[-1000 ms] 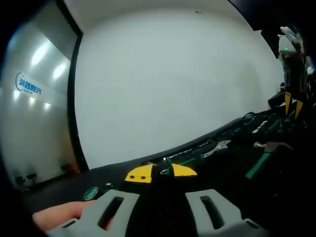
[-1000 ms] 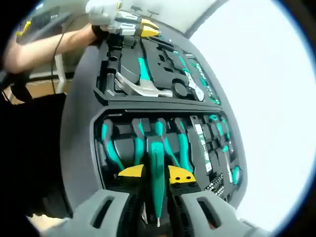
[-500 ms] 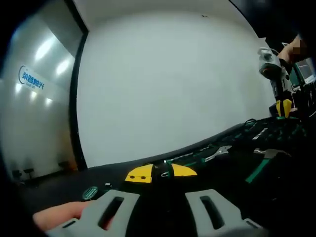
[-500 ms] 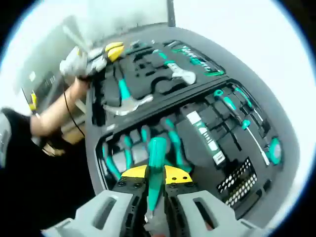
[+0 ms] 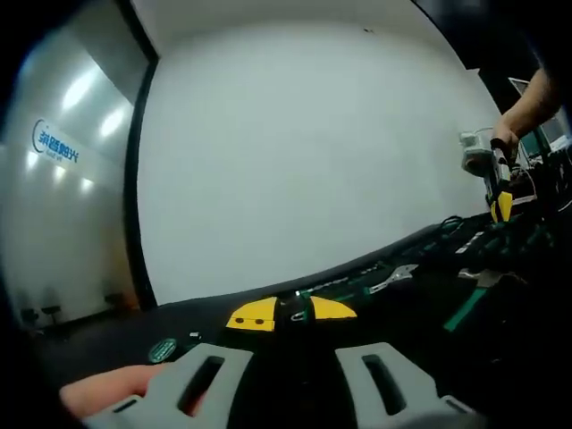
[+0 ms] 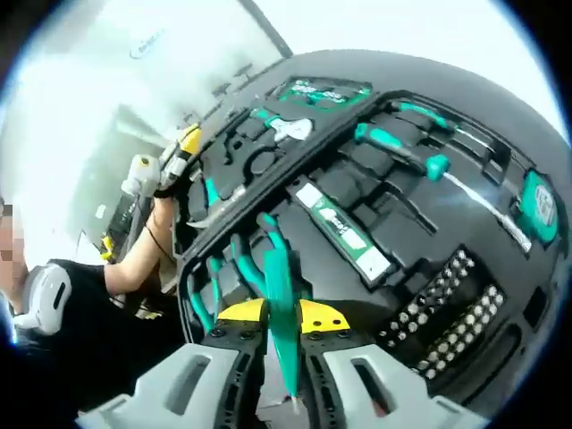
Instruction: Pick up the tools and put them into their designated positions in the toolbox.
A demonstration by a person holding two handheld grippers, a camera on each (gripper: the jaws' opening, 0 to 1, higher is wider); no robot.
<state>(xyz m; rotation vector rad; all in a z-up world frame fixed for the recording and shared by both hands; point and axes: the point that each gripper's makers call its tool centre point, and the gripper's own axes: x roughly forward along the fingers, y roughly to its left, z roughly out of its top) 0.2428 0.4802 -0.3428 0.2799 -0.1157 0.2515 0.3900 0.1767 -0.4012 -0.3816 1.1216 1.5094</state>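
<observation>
At the bottom centre of the right gripper view, my right hand-held gripper (image 6: 282, 320) is clamping a green-handled tool (image 6: 282, 308) above the open toolbox (image 6: 500, 116). My left hand-held gripper (image 5: 293, 313) is sitting closed at the toolbox edge, near the wrench (image 5: 393, 267) right of centre.
</observation>
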